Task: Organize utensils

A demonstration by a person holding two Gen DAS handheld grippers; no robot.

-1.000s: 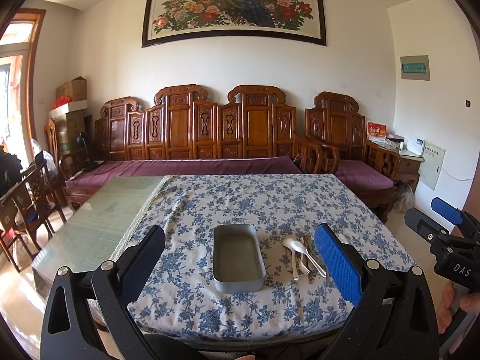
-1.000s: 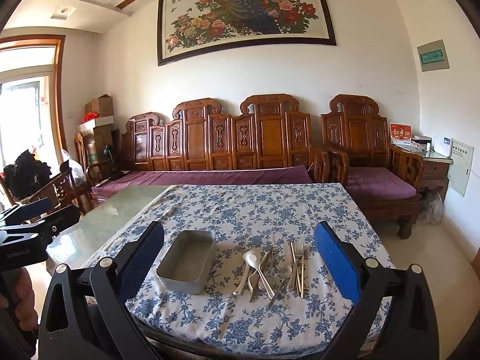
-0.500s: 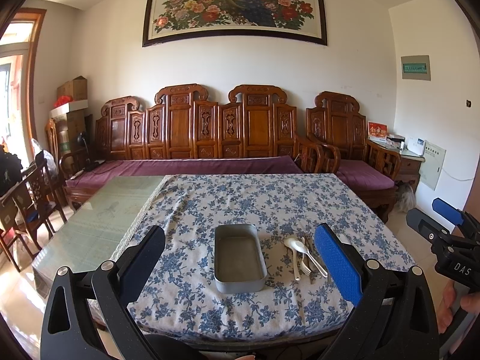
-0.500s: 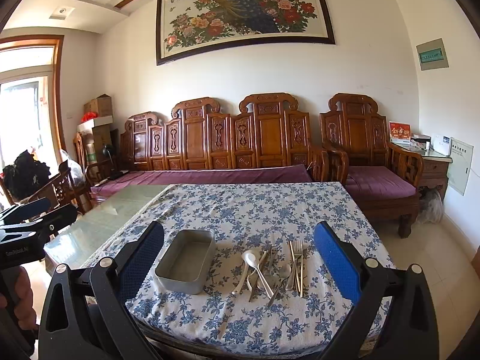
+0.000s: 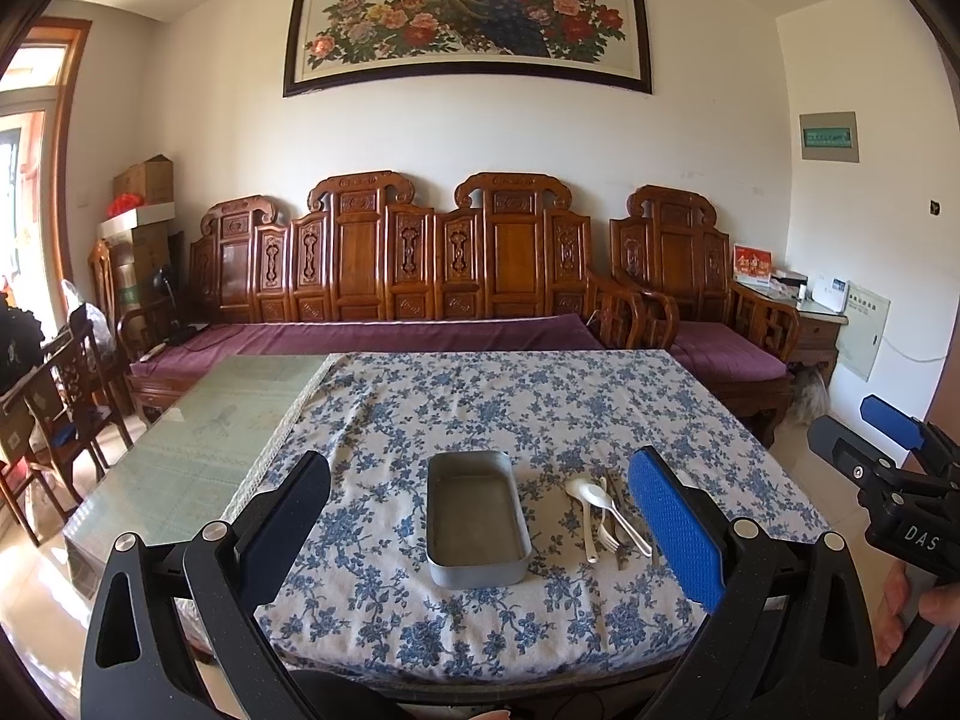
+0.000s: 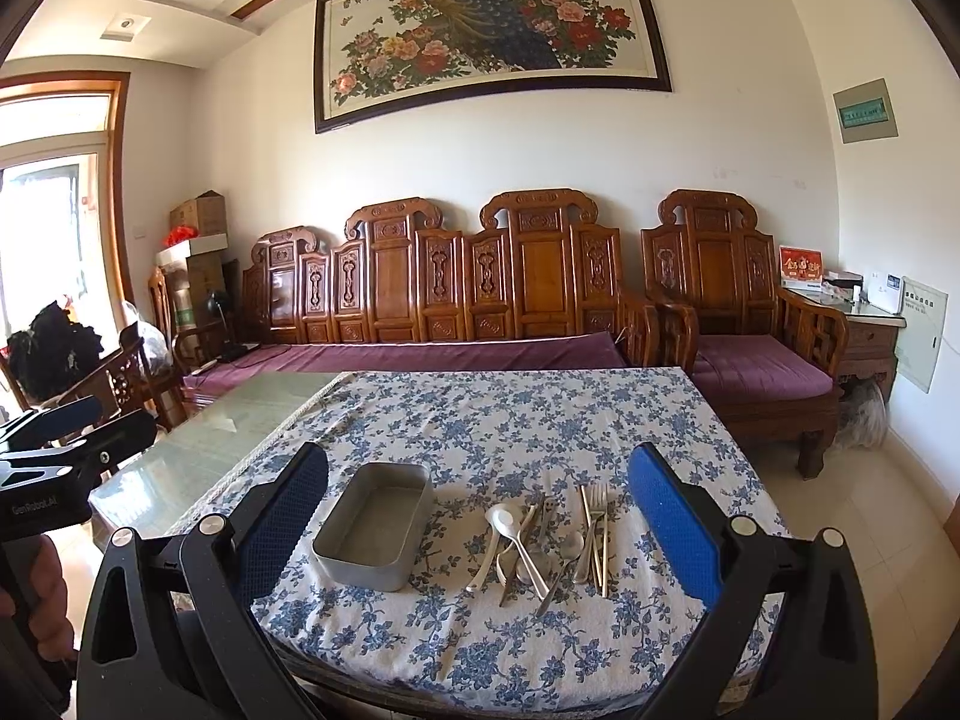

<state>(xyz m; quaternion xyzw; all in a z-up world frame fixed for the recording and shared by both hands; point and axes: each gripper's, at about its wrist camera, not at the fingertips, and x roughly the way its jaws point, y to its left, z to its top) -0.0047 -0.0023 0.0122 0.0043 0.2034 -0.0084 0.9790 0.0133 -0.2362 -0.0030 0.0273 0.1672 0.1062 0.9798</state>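
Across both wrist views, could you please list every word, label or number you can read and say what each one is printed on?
"DAS": on the black body of the right gripper, seen in the left wrist view.
"GenRobot.AI": on the black body of the left gripper, seen in the right wrist view.
Peacock painting: characters along the top, too small to read.
Green wall panel: blurred.
Red box on the side cabinet: gold characters, unreadable.
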